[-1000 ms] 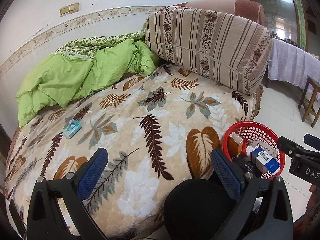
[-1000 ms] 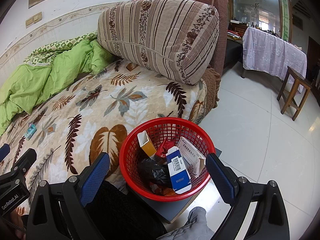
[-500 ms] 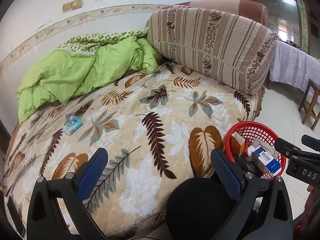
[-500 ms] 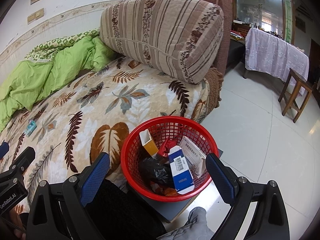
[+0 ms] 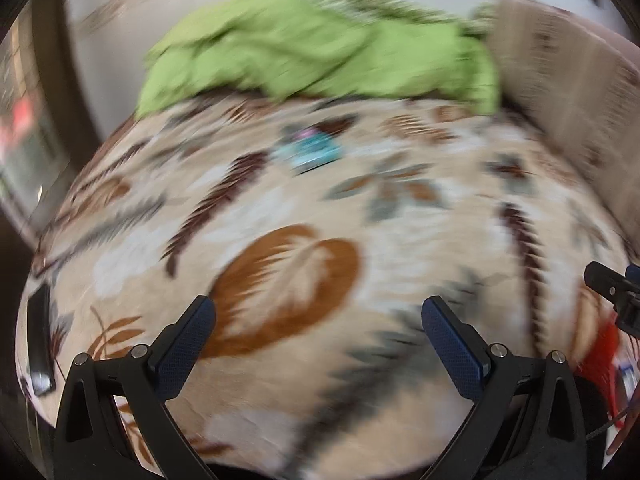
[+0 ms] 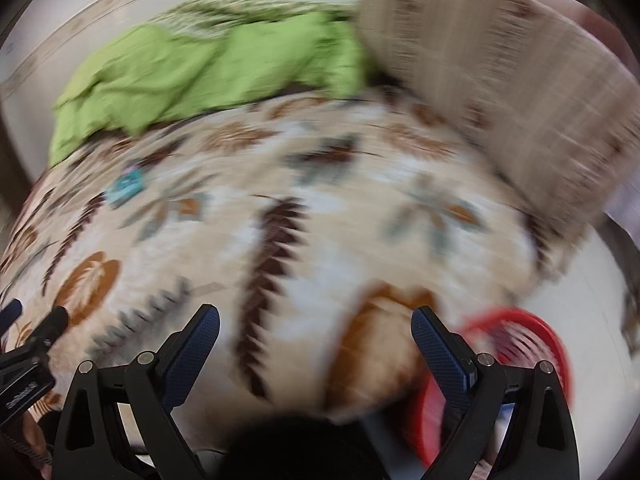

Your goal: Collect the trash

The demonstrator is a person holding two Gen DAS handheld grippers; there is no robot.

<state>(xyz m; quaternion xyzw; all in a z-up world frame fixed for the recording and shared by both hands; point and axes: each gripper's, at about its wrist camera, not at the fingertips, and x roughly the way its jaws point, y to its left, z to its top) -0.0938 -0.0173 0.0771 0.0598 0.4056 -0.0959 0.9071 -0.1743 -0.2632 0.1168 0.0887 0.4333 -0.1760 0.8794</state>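
Both views are motion-blurred. A small teal packet [image 5: 314, 153] lies on the leaf-patterned blanket [image 5: 320, 240], well ahead of my left gripper [image 5: 318, 330], which is open and empty. The packet also shows at the far left of the right wrist view [image 6: 125, 189]. My right gripper [image 6: 315, 338] is open and empty over the blanket. The red trash basket [image 6: 524, 332] sits at the lower right beside the bed, and its edge shows in the left wrist view [image 5: 600, 352].
A crumpled green quilt [image 5: 320, 52] lies at the back of the bed. A striped bolster pillow [image 6: 500, 92] is at the right. A dark flat object [image 5: 40, 340] lies at the bed's left edge. The wall runs behind the bed.
Both grippers have swung left and forward over the bed. The teal packet is now nearer and central in the left view. The red basket has slid to the right edge of both views.
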